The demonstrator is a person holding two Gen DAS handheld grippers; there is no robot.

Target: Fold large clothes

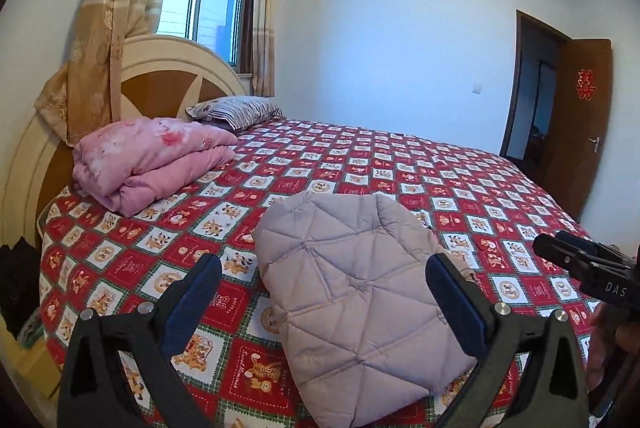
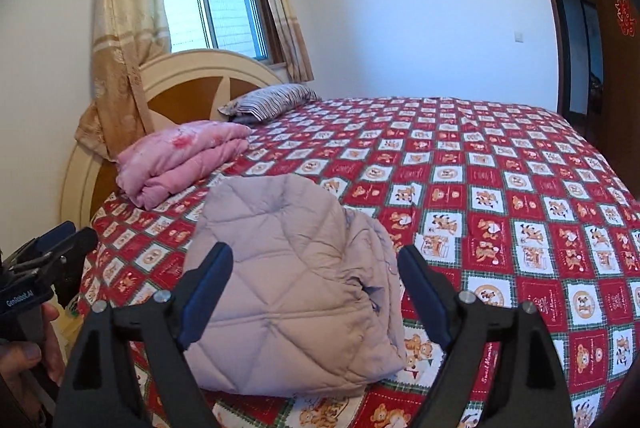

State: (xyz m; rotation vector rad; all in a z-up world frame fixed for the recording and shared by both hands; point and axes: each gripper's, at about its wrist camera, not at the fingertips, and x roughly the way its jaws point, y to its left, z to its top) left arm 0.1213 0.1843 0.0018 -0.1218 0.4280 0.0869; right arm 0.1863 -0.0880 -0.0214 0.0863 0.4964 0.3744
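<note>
Quilted jacket (image 1: 360, 292) sits folded at the bed's (image 1: 500, 187) near edge, left gripper (image 1: 324, 292) and right gripper (image 2: 316, 292) both wide open, empty; back straight off, don't snag the fold.

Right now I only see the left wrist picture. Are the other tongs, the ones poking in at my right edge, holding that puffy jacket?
Observer: No. Seen from their own camera, the right tongs stand wide open, pinching nothing; the jacket lies folded on the bed.
Operator: Does the fold look tidy on that side?
Observer: Not quite. Along the jacket's right edge, loose layers stick out, bunched and creased.
Operator: Can you see who is holding my tongs?
Observer: Only a left hand at the picture's left edge, gripping the handle below the left tongs.
</note>
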